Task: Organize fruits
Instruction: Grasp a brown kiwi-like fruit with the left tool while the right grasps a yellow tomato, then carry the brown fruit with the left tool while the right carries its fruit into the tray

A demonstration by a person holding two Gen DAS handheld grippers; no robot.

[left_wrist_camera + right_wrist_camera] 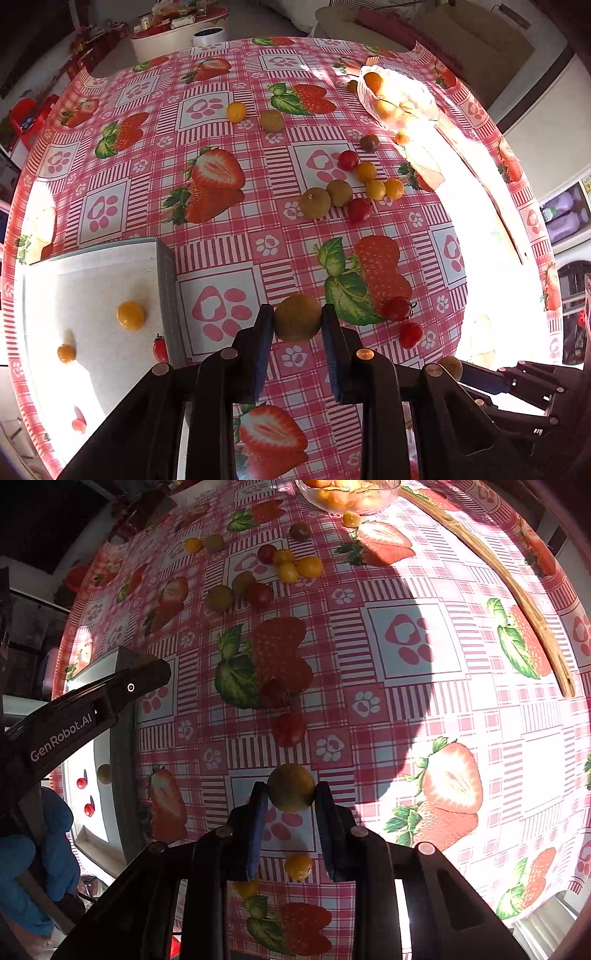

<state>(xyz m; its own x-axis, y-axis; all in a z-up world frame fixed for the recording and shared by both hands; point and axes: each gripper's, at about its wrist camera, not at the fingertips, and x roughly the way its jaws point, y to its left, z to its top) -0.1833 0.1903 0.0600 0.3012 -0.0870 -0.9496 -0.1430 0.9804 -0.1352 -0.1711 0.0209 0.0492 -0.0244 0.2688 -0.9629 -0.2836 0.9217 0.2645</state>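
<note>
On the strawberry-print surface (229, 155), going left to right: my left gripper (297, 318) has its jaws closed about halfway on a brownish-green round fruit (297, 318), carried above the cloth. The white tray (92, 280), already holding yellow and red pieces, lies just to the left of those jaws, so I judge the left hand's drop is a short swing leftward. My right gripper (291, 788) likewise pinches a second brownish-green fruit (291, 788); from it the tray sits farther left, beyond the other tool. Loose fruit (354, 184) and the glass bowl (399, 96) wait far ahead. Glare washes out the tray's near end and the bowl's contents; the tray's left edge is cut off.
</note>
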